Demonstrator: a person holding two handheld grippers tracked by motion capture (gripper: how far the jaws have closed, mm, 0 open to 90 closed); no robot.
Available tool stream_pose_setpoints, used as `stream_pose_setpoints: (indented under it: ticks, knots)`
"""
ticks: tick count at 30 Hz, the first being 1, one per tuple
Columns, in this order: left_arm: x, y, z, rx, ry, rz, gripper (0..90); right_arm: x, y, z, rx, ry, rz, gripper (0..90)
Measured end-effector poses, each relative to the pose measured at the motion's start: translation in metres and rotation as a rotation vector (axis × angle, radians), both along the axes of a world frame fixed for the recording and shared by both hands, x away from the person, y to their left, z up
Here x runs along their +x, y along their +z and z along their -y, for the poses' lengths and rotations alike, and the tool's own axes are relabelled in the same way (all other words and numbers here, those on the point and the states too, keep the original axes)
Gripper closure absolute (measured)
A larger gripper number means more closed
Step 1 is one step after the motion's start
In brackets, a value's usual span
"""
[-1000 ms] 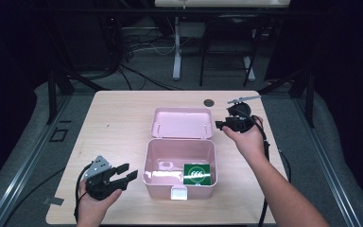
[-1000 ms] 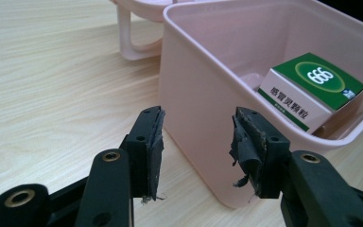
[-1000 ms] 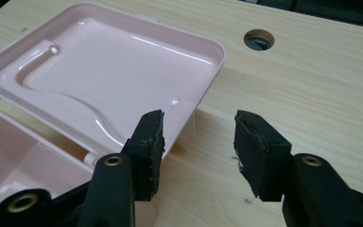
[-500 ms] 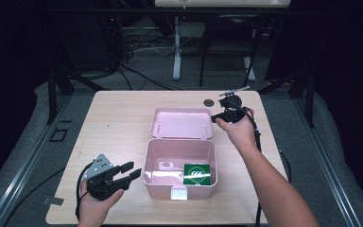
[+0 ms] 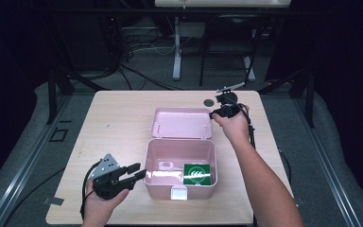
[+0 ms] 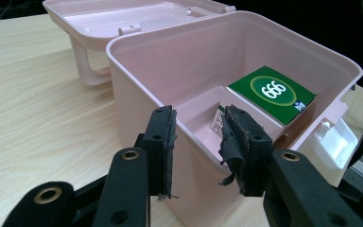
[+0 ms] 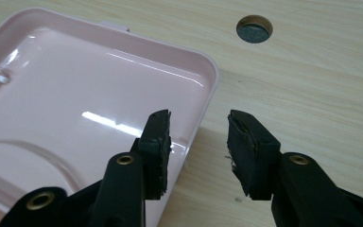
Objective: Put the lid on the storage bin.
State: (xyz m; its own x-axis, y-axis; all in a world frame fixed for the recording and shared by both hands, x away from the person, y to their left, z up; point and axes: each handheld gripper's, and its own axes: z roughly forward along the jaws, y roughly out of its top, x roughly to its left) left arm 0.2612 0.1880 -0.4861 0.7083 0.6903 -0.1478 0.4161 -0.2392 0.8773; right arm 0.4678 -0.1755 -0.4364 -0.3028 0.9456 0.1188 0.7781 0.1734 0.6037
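Lid edge straddled by outstretched right gripper, jaws apart.

Pink box and lid, green white-numbered packet, pale wood-grain table, black jaws.

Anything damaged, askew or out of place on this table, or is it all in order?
One thing: the black pad on the left tool is frayed, a torn flap hanging off one jaw. The right tool has rough pad edges too. Otherwise the open pink plastic box, its lid laid flat and the green packet inside look orderly.
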Motion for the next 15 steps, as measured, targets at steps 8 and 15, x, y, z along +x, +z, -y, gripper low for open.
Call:
stream_pose_setpoints:
  ticks: [8, 15]
  knots:
    - [0.0, -0.004, 0.004, 0.01, -0.02, -0.002, 67.6, 0.012, -0.012, 0.0, 0.006, -0.037, -0.052, 63.1]
    - [0.001, -0.005, 0.003, 0.022, -0.022, -0.006, 69.9, 0.02, -0.021, -0.002, 0.017, -0.071, -0.072, 69.9]
